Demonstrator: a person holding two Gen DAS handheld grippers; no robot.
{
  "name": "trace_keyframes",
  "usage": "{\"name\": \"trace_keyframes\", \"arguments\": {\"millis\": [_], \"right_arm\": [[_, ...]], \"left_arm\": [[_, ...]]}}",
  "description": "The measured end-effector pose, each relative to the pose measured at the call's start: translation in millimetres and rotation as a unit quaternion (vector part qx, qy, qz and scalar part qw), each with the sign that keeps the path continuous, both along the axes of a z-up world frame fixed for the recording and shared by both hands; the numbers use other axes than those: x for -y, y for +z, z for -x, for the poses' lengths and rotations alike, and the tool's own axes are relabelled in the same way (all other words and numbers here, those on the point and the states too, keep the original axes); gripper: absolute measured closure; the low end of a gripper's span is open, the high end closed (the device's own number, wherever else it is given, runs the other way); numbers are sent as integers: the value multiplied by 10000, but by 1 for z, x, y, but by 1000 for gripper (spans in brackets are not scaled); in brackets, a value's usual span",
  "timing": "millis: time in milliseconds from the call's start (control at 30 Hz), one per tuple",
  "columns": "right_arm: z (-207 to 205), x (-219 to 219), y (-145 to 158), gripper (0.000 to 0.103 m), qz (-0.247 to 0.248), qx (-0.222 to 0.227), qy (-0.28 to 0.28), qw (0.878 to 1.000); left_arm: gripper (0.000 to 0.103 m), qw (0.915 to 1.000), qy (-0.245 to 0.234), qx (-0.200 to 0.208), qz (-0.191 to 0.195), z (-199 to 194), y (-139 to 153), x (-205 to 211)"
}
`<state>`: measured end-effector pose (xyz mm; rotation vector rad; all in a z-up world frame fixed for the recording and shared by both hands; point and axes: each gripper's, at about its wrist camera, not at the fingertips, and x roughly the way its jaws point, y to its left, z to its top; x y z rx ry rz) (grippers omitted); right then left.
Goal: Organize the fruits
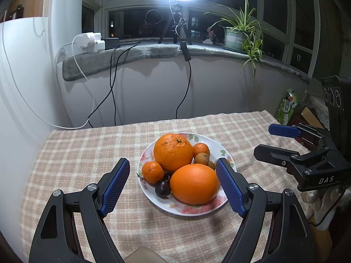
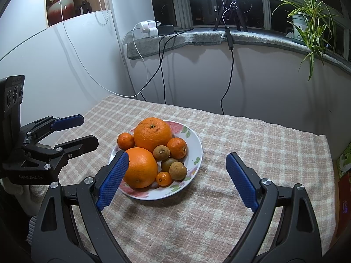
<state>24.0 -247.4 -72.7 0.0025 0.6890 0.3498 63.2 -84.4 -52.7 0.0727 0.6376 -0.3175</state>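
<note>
Worktop [image 1: 87, 153] under a checked cloth, carrying one floral plate [image 1: 151, 194] that holds every fruit: two large oranges [image 1: 194, 184], three mandarins [image 1: 152, 172], brown longan-like fruits [image 2: 177, 170], dark plums [image 1: 162, 188], a kumquat [image 2: 163, 178]. Left gripper [image 1: 173, 184] and right gripper [image 2: 177, 180] hover spread wide, empty. Sorting appears complete or unstarted; any next pick calls for jaws straddling a single fruit

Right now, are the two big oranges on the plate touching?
Touching. The right wrist view shows the near orange pressed against the far orange, no gap between them.
</note>
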Motion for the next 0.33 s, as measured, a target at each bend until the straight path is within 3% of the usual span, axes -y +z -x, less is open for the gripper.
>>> {"name": "trace_keyframes", "arguments": {"millis": [333], "right_arm": [[0,0,0,11,6,-5,-18,10000]], "left_arm": [[22,10000,-13,10,4,-1,0,-3]]}}
